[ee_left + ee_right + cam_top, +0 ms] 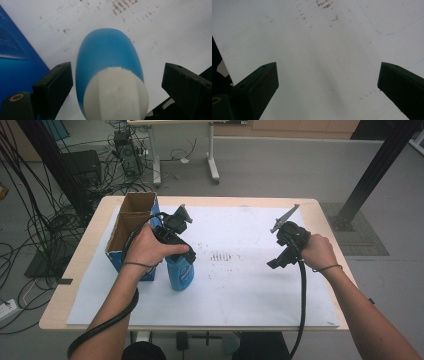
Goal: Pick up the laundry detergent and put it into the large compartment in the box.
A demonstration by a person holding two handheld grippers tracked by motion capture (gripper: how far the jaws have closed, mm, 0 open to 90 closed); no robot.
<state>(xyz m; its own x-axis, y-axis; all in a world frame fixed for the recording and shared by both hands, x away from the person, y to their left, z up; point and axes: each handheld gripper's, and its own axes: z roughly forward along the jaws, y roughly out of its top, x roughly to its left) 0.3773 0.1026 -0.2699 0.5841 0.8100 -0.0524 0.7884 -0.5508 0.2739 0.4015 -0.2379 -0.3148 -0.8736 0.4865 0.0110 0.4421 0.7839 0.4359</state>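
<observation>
Blue bottle (107,52) sits between my left gripper's (115,82) spread jaws, not pinched yet, beside the box (131,222); right gripper (327,82) hangs spread over bare bench (310,205).

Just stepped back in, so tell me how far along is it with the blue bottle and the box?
Nothing looks done: the blue bottle stands on the white sheet beside the open box. In hand: the left tool straddles its cap, jaws open. The right tool hovers open. Gripping remains.

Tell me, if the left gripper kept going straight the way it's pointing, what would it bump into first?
Probably the blue bottle: its white cap sits right between the left gripper's open jaws, which point down at it. How close they already are is hard to judge.
</observation>
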